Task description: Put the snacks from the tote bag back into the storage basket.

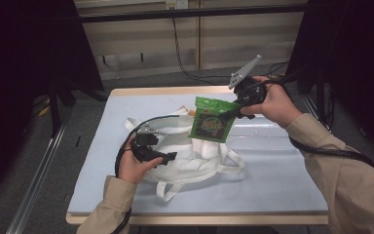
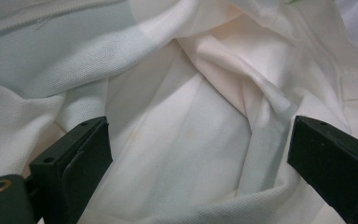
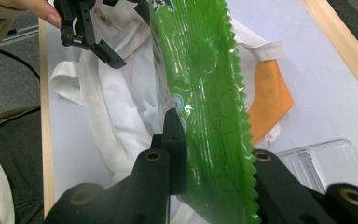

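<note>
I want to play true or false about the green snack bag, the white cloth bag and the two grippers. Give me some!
1. The right gripper holds the green snack bag. True.
2. The green snack bag lies flat on the table. False: it hangs in the air above the white cloth bag.
3. The left gripper is open, with white cloth between its jaws. True.
4. The cloth bag is black. False: it is white.
5. Something orange lies beside the cloth bag. True.
</note>
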{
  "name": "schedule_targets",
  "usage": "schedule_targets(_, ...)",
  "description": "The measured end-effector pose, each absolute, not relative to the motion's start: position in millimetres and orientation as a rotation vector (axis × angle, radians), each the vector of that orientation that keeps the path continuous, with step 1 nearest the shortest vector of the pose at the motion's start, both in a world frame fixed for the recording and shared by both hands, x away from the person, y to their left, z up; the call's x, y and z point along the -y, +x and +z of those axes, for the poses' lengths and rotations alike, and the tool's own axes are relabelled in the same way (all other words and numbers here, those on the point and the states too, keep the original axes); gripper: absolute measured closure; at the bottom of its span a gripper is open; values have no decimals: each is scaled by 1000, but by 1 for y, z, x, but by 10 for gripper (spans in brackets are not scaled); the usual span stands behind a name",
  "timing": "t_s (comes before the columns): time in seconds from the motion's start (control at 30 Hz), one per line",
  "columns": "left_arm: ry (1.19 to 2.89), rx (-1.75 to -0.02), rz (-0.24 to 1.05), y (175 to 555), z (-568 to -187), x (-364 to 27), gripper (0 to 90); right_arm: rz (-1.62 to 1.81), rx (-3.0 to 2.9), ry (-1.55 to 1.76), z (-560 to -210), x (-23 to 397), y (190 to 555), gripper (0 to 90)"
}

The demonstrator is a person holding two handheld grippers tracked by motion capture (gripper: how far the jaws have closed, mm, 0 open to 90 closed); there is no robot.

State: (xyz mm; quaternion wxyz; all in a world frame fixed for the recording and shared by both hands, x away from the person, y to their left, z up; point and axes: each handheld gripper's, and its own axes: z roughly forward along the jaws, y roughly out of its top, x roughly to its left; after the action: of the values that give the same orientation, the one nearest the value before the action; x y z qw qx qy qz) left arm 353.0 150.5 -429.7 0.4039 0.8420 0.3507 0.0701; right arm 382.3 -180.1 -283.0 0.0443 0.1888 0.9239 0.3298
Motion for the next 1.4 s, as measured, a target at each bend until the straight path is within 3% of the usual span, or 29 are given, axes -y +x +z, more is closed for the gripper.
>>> schedule_targets(1.4, 2141, -856, 148, 355, -433, -148, 46, 883, -2787, 673, -261, 248, 394, 776)
